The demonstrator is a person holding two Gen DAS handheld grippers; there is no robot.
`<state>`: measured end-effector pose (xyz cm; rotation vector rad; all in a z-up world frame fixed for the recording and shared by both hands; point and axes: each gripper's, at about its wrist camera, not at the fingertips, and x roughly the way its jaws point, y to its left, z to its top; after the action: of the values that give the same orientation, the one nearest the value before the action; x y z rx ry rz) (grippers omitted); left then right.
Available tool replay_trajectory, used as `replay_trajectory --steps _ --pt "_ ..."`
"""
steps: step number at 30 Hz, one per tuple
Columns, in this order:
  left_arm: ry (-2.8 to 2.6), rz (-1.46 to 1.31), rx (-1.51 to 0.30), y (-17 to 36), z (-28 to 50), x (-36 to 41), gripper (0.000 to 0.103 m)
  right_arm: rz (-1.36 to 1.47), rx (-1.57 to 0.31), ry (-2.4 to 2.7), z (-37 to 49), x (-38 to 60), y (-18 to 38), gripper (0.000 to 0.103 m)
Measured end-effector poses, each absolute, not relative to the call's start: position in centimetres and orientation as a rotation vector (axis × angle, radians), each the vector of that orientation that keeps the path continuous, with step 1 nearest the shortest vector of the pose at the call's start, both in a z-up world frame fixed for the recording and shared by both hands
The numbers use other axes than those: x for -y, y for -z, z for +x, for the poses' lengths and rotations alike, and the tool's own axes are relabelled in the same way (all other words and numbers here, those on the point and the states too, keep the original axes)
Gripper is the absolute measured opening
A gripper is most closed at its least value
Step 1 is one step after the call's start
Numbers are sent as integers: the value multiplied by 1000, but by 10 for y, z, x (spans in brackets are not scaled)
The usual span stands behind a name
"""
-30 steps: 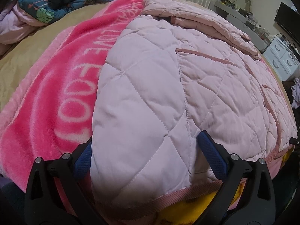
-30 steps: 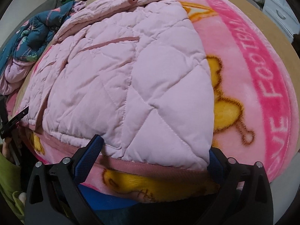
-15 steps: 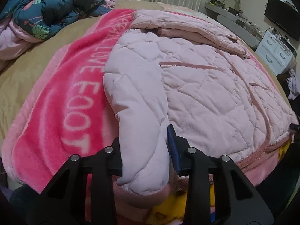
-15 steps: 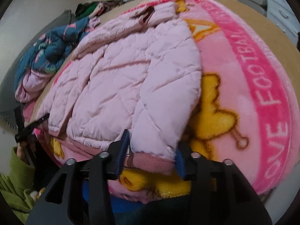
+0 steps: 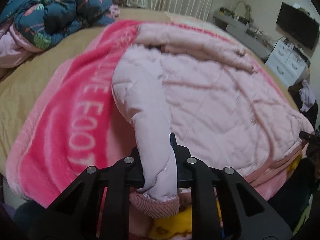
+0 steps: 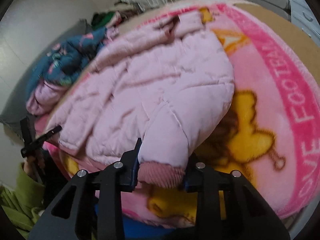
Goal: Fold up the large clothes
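Since a second ago, both claws are going from spread wide around the bottom hem to pinched tight on it, and the corners are now rising off the bed. In the left wrist view the left claw [image 5: 158, 172] is clamped on a bunched column of the pink quilted jacket [image 5: 216, 100], with the ribbed hem cuff [image 5: 158, 206] hanging just below the jaws at lower centre of the frame. In the right wrist view the right claw [image 6: 162, 170] is gripping the opposite hem corner, its jaws closed on the ribbed band [image 6: 160, 172] with a narrow gap filled by fabric. I am judging this as the start of the bottom-to-top fold: both lower corners are secured and lifting.

The jacket is lying across the middle of the bed on the pink cartoon blanket [image 6: 280, 108], its collar end toward the upper part of both frames, the body still flat there. The lettered band of the blanket is showing at left of the left view. A dark blue patterned garment [image 5: 54, 14] is heaped in the upper left of that view, well apart from the jacket.

Both frames are blurring, so I am moving fast. I am watching that the padded fabric is thick and could slip from the jaws as I carry the hem toward the collar.
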<state>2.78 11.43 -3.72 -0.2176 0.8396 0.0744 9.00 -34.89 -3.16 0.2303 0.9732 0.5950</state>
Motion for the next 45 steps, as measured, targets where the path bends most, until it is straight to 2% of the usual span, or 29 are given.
replay_trajectory --steps 7,17,31,45 --pt "-73 -217 -759 10 31 -112 9 280 -862 -624 94 352 3 27" --pt "-76 -200 -694 -16 39 -108 9 297 -802 -619 105 353 -14 27" --pt "-58 -275 -699 -28 53 -126 9 359 -730 -609 136 357 -37 25" --pt "-60 -256 -630 -75 91 -129 9 396 -657 -594 173 361 -70 25"
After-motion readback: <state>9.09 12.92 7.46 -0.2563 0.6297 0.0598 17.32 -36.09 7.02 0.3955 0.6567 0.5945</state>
